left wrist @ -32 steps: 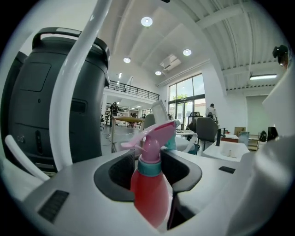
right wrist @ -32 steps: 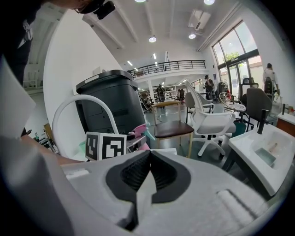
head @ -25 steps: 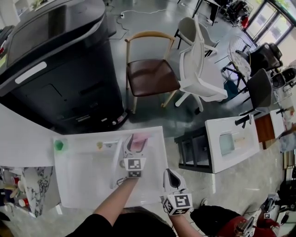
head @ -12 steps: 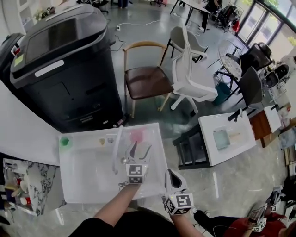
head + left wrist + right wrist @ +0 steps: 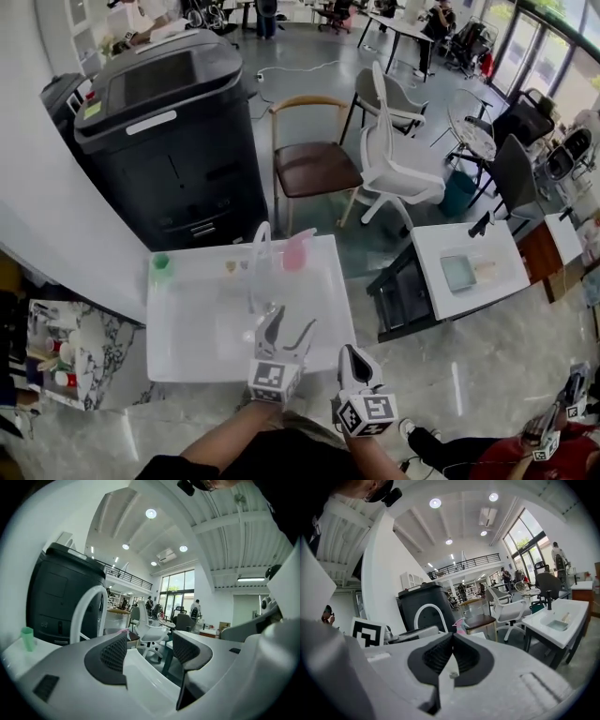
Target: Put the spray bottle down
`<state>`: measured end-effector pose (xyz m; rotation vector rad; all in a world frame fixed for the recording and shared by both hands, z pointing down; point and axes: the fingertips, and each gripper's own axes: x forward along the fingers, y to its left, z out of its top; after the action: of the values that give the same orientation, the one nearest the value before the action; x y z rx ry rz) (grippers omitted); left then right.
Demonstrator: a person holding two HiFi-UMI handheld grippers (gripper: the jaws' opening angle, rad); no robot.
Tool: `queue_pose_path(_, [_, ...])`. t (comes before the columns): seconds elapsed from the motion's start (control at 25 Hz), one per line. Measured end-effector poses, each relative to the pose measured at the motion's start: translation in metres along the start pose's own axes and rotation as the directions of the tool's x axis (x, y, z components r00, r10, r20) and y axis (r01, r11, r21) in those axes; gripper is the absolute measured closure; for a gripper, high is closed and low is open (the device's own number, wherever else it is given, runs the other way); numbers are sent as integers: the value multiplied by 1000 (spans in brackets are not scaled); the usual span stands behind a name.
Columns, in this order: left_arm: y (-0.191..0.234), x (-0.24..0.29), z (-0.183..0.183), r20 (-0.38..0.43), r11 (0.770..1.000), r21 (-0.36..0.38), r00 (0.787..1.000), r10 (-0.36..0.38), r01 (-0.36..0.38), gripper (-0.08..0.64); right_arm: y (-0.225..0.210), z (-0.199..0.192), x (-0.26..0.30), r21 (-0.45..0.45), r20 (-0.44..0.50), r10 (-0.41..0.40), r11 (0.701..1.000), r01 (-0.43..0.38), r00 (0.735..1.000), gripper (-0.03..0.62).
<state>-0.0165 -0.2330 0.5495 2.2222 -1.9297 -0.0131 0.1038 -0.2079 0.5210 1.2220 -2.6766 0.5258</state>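
Observation:
The pink spray bottle (image 5: 294,251) stands upright at the far edge of the white sink table (image 5: 187,356), just right of the white arched faucet (image 5: 260,246). My left gripper (image 5: 288,328) hovers over the table's near part, well short of the bottle, jaws wide open and empty. In the left gripper view the left gripper (image 5: 151,649) has nothing between its pads, and the faucet (image 5: 89,606) rises ahead. My right gripper (image 5: 351,356) is off the table's near right corner, shut and empty. The right gripper view shows the right gripper (image 5: 452,651) with jaws together and the bottle (image 5: 459,625) far ahead.
A green cup (image 5: 161,264) sits at the table's far left corner. Beyond stand a big black machine (image 5: 173,141), a wooden chair (image 5: 314,164) and a white office chair (image 5: 398,159). A small white table (image 5: 469,267) is to the right, a marble shelf (image 5: 56,347) to the left.
The left gripper opened off the spray bottle and drew back toward me; the bottle stays standing by the faucet. The right gripper also pulled back a little, still shut.

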Motion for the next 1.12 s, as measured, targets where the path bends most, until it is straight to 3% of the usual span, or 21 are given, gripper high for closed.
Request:
queue_pose_path(0.4, [-3,-109,3,-44,998,-41,998,48,-50,261,53,-40,-21,-26,-46,110,993,-111,993,595])
queue_pose_path(0.6, [14,-151,14,-33,994,-74,997,75,-78,288,95,-23,-23,-110,-7,135,985,-135,991,595])
queue_pose_path(0.68, [27,-172,24,-6,993,-80,996,85,-86,322,119,-21,-23,-135,-4,163,978,-162,987,595])
queue_pose_path(0.88, [71,-236,46,75,986,-107,988,136,-128,498,190,-21,-22,-223,19,190,958,-181,982,594])
queue_pose_path(1.0, [105,-279,46,47,978,-88,980,194,-189,531,243,-35,-21,-215,3,215,954,-209,977,595])
queue_pose_path(1.12, [131,-318,40,21,976,-91,979,203,-200,540,290,-55,-20,-219,-45,236,946,-240,971,595])
